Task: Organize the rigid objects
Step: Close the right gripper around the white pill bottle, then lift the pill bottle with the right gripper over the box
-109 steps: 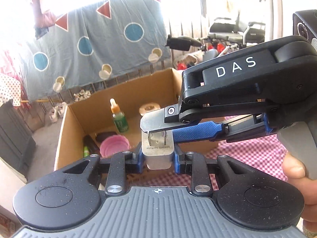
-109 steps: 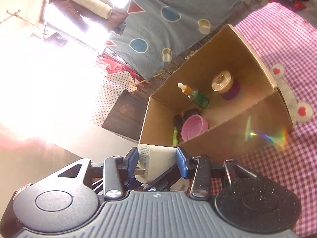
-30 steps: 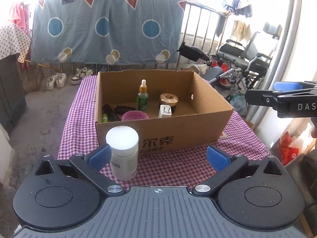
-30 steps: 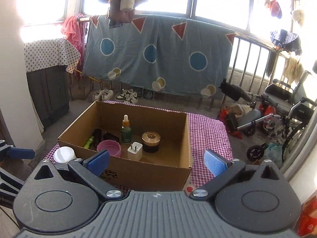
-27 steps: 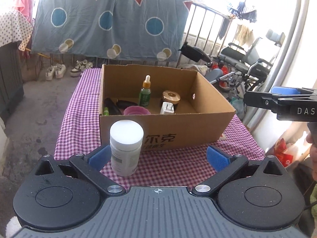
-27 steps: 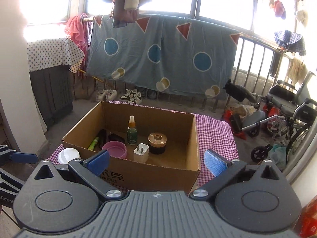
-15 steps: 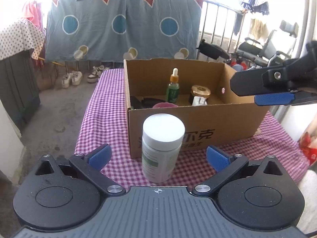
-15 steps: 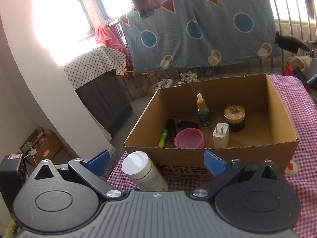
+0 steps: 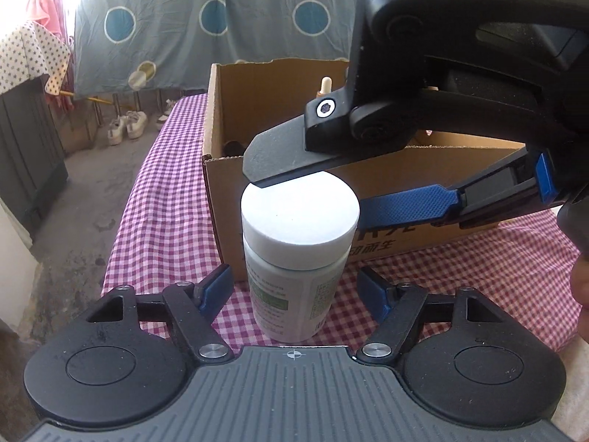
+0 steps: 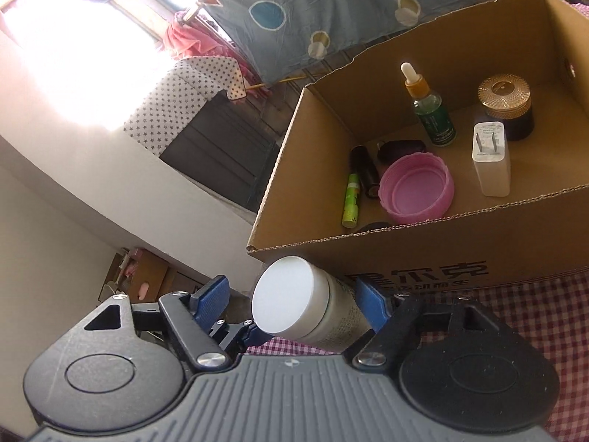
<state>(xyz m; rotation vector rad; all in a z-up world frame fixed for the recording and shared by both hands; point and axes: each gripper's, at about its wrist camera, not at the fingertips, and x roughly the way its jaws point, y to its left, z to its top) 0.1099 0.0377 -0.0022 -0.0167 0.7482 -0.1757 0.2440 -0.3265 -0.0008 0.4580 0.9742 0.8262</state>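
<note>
A white pill bottle (image 9: 298,254) with a white cap stands on the checked tablecloth in front of the cardboard box (image 9: 423,184). My left gripper (image 9: 296,289) is open with its blue pads either side of the bottle's body, not touching. My right gripper (image 10: 291,302) is open around the bottle's cap (image 10: 289,302); in the left wrist view its fingers (image 9: 405,208) straddle the cap from the right. Inside the box (image 10: 423,258) are a green dropper bottle (image 10: 432,112), a white charger (image 10: 491,158), a pink lid (image 10: 416,188), a gold-lidded jar (image 10: 508,107) and small dark items.
The table with the red checked cloth (image 9: 165,221) ends at the left, with a drop to the concrete floor. A blue sheet (image 9: 202,25) hangs on the railing behind. A dark cabinet (image 10: 221,147) stands left of the table.
Both grippers have moved in on the pill bottle and narrowed; the right one now reaches across its cap. Earlier the charger was handed over and now stands in the box.
</note>
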